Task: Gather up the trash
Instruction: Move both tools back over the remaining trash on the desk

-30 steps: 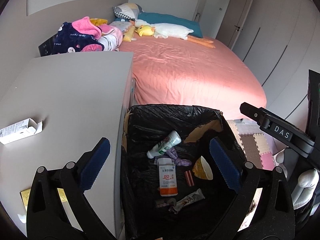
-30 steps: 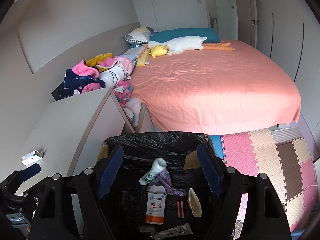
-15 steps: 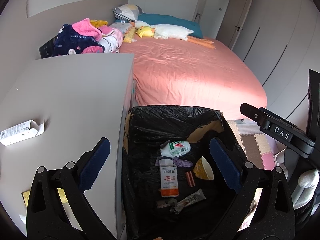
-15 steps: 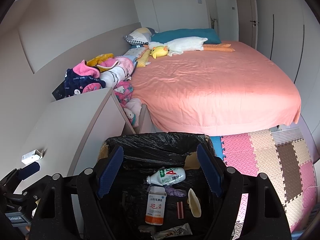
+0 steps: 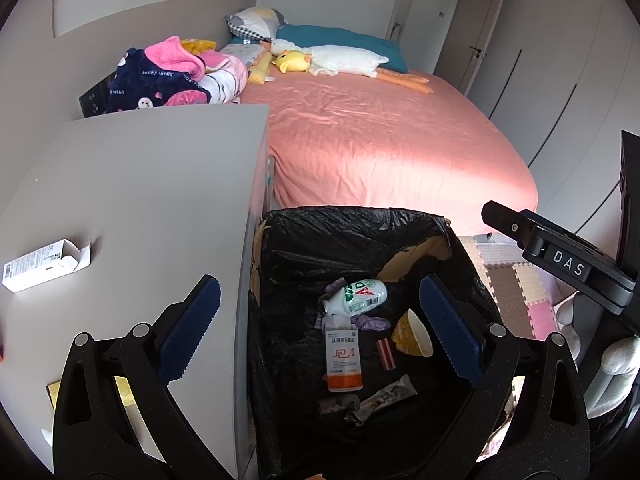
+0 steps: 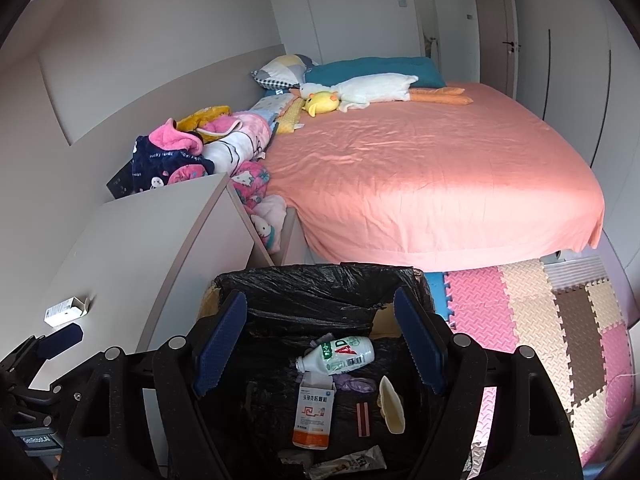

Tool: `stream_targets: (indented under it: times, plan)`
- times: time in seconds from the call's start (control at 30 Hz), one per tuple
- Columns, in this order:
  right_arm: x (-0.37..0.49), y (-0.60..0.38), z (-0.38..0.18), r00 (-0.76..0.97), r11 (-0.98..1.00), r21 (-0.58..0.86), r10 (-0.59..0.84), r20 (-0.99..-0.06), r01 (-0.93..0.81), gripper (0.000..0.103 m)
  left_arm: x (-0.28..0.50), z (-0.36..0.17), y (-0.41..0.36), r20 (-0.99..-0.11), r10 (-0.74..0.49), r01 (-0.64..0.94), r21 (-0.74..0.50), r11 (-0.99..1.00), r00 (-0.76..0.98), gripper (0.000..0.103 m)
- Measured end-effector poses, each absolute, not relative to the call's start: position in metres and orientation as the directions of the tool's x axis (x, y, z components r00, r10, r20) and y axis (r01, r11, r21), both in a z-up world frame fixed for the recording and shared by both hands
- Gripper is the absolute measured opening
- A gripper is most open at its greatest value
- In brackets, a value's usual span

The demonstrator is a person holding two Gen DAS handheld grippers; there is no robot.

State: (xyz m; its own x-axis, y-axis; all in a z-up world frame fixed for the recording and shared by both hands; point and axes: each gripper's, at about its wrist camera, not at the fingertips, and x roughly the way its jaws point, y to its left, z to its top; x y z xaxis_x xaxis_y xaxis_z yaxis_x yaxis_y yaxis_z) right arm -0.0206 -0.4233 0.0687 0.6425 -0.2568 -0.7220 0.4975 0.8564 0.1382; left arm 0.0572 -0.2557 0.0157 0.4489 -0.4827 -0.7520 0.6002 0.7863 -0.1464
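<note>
Both my left tongs (image 5: 320, 324) and right tongs (image 6: 320, 344) gape wide, holding nothing, above the black-lined bin (image 5: 360, 228). Inside lie a white bottle (image 5: 358, 298), medicine box (image 5: 343, 356), paper cup (image 5: 414, 334) and wrapper (image 5: 384, 398).

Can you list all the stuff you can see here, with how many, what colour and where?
Bin: one, black-lined, beside desk.
Bottle: one, white, in bin.
Medicine box: one, white and orange, in bin.
Paper cup: one, yellow, in bin.
Wrapper: one, silvery, in bin.
Small box: one, white, on desk.
Desk: one, grey.
Bed: one, pink sheet.
Duck toy: one, yellow, on bed.
Left claw: open, empty.
Right claw: open, empty.
</note>
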Motion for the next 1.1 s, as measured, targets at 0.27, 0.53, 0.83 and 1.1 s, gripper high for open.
stream_targets:
  times: [0.27, 0.53, 0.83, 1.1]
  plan:
    - [-0.014, -0.416, 0.067, 0.646, 0.868, 0.138, -0.239, -0.725, 0.476, 0.077, 0.058, 0.015, -0.25, -0.758, -0.464, 0.582, -0.138, 0.801, 0.458, 0.096]
    - [-0.008, -0.402, 0.068, 0.656, 0.891, 0.131, -0.213, -0.724, 0.434, 0.077, 0.058, 0.016, -0.236, -0.758, -0.445, 0.555, -0.132, 0.822, 0.478, 0.096]
    - [0.001, -0.38, 0.068, 0.671, 0.917, 0.134, -0.168, -0.722, 0.375, 0.077, 0.055, 0.016, -0.209, -0.758, -0.405, 0.501, -0.119, 0.857, 0.511, 0.096]
    - [0.018, -0.345, 0.064, 0.68, 0.946, 0.138, -0.104, -0.726, 0.293, 0.077, 0.057, 0.015, -0.168, -0.764, -0.345, 0.417, -0.111, 0.902, 0.545, 0.096]
